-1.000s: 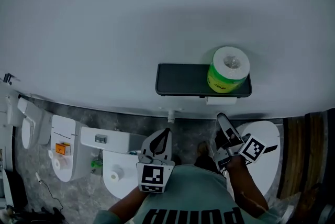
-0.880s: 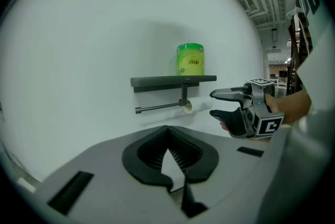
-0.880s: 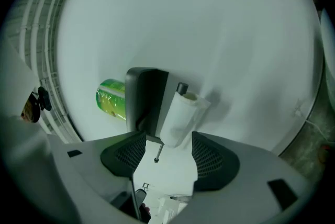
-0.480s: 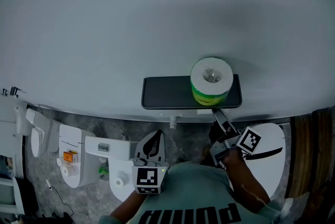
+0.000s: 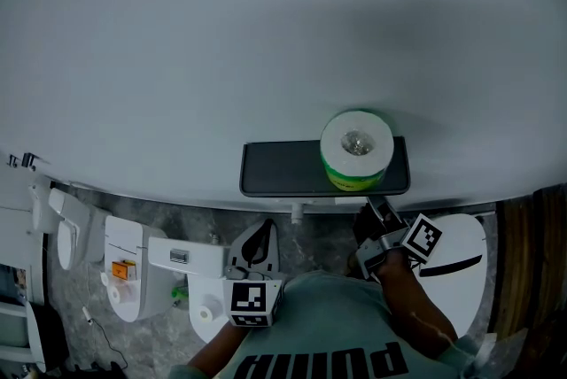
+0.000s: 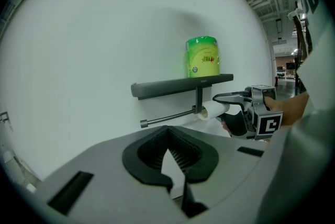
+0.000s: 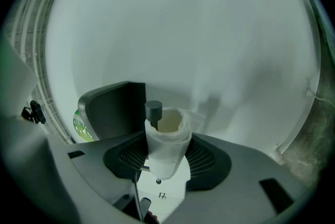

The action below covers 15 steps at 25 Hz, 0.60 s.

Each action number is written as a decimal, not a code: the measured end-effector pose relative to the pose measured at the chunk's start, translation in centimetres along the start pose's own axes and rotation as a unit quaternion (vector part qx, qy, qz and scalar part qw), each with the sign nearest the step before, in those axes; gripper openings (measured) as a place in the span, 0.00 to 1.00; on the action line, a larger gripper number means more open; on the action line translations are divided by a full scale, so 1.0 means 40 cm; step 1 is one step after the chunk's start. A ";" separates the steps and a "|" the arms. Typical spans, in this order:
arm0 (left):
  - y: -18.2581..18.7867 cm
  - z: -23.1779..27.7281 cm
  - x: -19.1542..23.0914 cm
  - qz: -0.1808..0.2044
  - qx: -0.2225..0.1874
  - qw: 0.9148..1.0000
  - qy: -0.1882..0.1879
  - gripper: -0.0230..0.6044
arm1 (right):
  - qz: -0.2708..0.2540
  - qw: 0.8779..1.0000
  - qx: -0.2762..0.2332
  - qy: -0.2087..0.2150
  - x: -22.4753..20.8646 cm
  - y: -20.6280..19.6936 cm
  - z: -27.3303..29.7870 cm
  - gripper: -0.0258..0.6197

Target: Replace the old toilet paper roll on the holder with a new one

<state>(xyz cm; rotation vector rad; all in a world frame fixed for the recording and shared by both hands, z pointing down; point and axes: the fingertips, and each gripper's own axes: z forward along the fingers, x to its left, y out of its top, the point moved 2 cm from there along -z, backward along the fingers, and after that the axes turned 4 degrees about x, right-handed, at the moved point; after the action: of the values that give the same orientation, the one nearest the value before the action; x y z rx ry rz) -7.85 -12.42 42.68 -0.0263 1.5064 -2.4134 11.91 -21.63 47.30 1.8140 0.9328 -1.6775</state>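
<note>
A new roll in a green wrapper [image 5: 356,149] stands on the dark shelf [image 5: 279,166] of the wall holder. The same new roll [image 6: 202,57] also shows in the left gripper view. Under the shelf [image 6: 172,85] a thin bar [image 6: 167,117] carries the old, nearly used-up white roll [image 6: 212,110]. My right gripper [image 5: 376,211] reaches in under the shelf. Its jaws are closing, and the pads hug the old roll [image 7: 166,139] on both sides, with the bar's end [image 7: 153,110] poking out beside it. My left gripper [image 5: 264,227] hangs lower left, tips together and holding nothing.
White toilets [image 5: 133,266] stand on the grey stone floor at the lower left. A white rounded fixture [image 5: 461,253] sits at the lower right beside a wooden strip [image 5: 523,262]. The plain white wall [image 5: 266,32] fills the upper part of the head view.
My right gripper has moved up toward the wall and in under the shelf, rolling as it went. The left gripper has shifted a little. The new roll has stayed on the shelf.
</note>
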 end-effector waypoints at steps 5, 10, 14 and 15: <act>0.001 0.013 -0.004 0.001 0.002 1.000 -0.010 0.04 | -0.003 1.000 -0.009 -0.001 0.014 0.013 -0.002 0.37; -0.004 0.024 -0.012 0.000 0.004 1.000 -0.019 0.04 | -0.009 1.000 -0.025 -0.001 0.023 0.039 -0.012 0.37; -0.004 0.031 -0.023 0.000 0.004 1.000 -0.028 0.04 | -0.014 0.999 -0.036 -0.004 0.026 0.061 -0.029 0.37; -0.004 0.034 -0.027 0.000 0.004 1.000 -0.030 0.04 | -0.015 0.999 -0.038 -0.006 0.025 0.066 -0.035 0.37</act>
<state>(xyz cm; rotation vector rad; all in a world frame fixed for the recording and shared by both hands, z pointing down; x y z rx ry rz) -6.63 -13.25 43.58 -0.0961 1.4688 -2.3963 14.84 -22.14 46.23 1.7468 1.0097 -1.6457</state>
